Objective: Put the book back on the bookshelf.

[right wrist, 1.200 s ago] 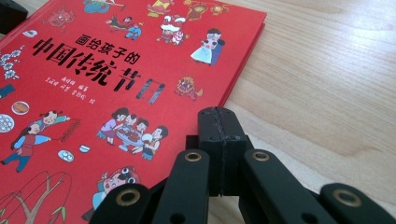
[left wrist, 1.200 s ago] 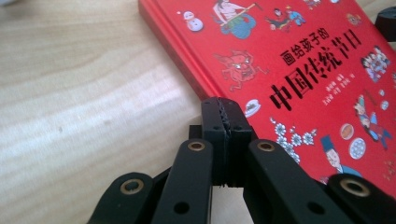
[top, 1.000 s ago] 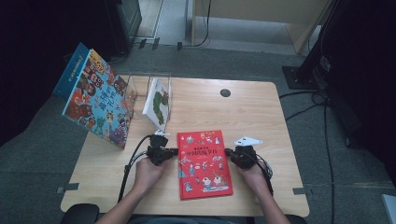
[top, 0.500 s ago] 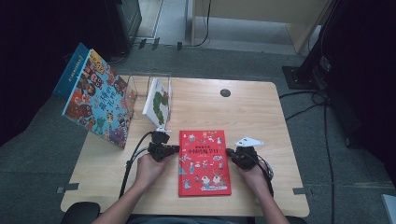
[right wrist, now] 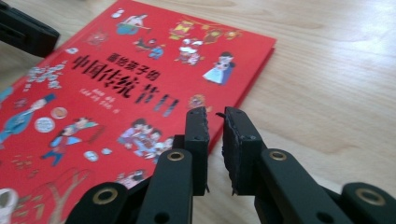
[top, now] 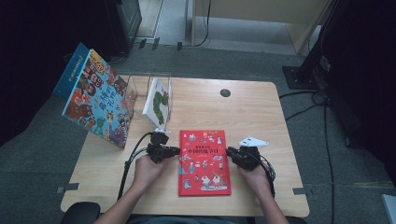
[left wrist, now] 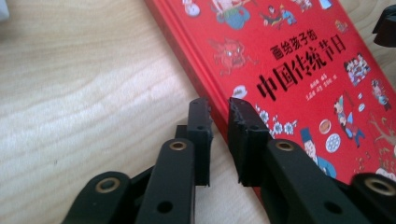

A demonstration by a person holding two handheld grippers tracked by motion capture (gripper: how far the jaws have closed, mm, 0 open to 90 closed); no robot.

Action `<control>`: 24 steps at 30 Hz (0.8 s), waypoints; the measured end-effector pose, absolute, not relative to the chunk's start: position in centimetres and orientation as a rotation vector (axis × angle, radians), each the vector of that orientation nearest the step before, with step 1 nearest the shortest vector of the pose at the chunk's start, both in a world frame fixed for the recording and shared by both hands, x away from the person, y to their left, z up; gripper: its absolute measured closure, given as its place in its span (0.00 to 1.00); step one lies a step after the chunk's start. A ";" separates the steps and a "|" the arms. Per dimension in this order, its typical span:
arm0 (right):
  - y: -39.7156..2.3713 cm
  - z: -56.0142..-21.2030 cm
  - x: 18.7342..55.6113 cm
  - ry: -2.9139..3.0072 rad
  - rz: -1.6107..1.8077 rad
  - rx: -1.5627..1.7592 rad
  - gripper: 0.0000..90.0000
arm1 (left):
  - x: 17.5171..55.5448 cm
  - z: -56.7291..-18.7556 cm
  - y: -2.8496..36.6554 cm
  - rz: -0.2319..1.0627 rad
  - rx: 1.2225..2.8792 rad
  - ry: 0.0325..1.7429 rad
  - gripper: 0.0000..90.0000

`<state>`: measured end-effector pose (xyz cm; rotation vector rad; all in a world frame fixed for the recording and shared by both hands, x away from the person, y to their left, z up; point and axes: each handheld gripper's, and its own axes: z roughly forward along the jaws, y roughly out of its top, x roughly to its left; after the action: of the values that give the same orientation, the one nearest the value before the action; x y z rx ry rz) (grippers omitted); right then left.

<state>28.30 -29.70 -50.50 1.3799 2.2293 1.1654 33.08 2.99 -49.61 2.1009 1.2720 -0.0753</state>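
Observation:
A red picture book (top: 204, 161) lies flat on the wooden table (top: 261, 121) between the two hands. My left gripper (top: 177, 150) rests at the book's left edge. In the left gripper view its jaws (left wrist: 219, 105) stand a narrow gap apart, just opened, nothing between them, with the book (left wrist: 289, 60) just beyond the tips. My right gripper (top: 229, 151) sits at the book's right edge. Its jaws (right wrist: 215, 114) have likewise just opened a little, empty, beside the book (right wrist: 116, 79).
A large colourful book (top: 98, 100) leans upright at the table's left edge. Behind the left hand a clear stand (top: 149, 88) holds a white book (top: 158, 103). A cable hole (top: 225, 93) sits at the back of the table. Cables trail from both grippers.

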 end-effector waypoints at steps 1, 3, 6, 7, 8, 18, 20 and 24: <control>-29.6 -50.5 28.2 2.237 1.167 1.383 0.83 | 33.0 -49.6 3.1 -0.093 2.089 1.266 0.83; -29.4 -50.6 28.2 2.255 1.184 1.418 0.78 | 32.7 -49.5 3.0 -0.102 2.104 1.268 0.81; -29.2 -50.8 28.3 2.292 1.164 1.479 0.75 | 32.3 -49.5 2.8 -0.074 2.157 1.269 0.89; -29.2 -50.8 28.3 2.293 1.165 1.513 0.76 | 32.2 -49.6 2.8 -0.080 2.156 1.271 0.92; -29.3 -50.7 28.3 2.298 1.168 1.546 0.76 | 32.1 -49.7 2.9 -0.096 2.152 1.284 0.96; -29.5 -50.4 29.0 2.338 1.133 1.678 0.74 | 31.7 -50.0 2.8 -0.113 2.146 1.283 1.00; -29.5 -50.3 29.2 2.345 1.131 1.711 0.74 | 31.6 -50.0 2.7 -0.098 2.151 1.281 1.00; -29.4 -50.2 29.7 2.350 1.108 1.770 0.73 | 31.4 -50.0 2.6 -0.091 2.137 1.293 1.00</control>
<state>29.71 -29.44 -50.23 1.7704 2.3502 1.1085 31.40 2.62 -50.00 2.1366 1.2930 -0.0908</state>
